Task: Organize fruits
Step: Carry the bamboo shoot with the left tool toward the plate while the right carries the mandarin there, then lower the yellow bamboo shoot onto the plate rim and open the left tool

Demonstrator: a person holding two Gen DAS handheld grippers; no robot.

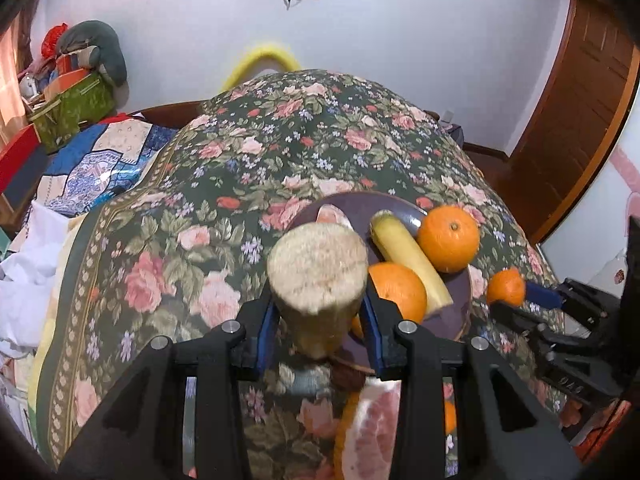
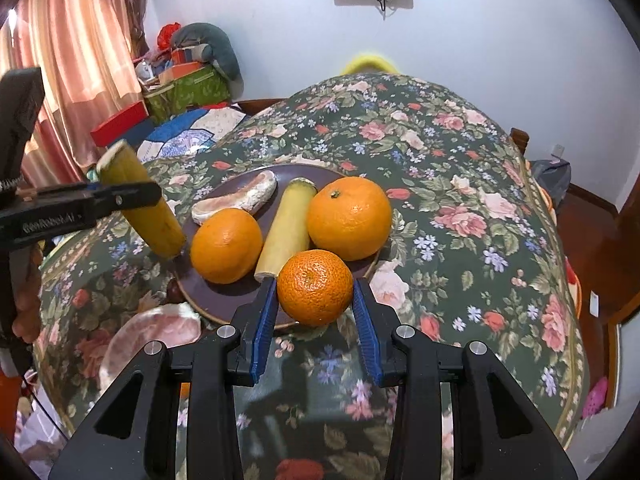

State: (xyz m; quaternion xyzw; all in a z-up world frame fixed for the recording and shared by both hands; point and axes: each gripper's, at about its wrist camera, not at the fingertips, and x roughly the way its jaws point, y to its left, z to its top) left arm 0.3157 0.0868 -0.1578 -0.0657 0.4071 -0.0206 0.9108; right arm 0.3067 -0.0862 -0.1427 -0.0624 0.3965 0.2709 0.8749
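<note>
Between the right gripper (image 2: 316,304) pads sits a mandarin (image 2: 315,287), pinched at the plate (image 2: 224,300) near edge; left gripper (image 1: 320,320) clamps a sugarcane piece (image 1: 318,276).

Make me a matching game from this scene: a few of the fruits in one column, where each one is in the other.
Things:
1. mandarin
2. cut sugarcane piece
3. pomelo segment
4. peeled pomelo chunk

Places:
A. lying on the far part of the purple plate
B. held in the left claw
C. on the floral tablecloth, beside the plate
D. held in the right claw

Pairs: 1-D, 2-B, 3-A, 4-C
</note>
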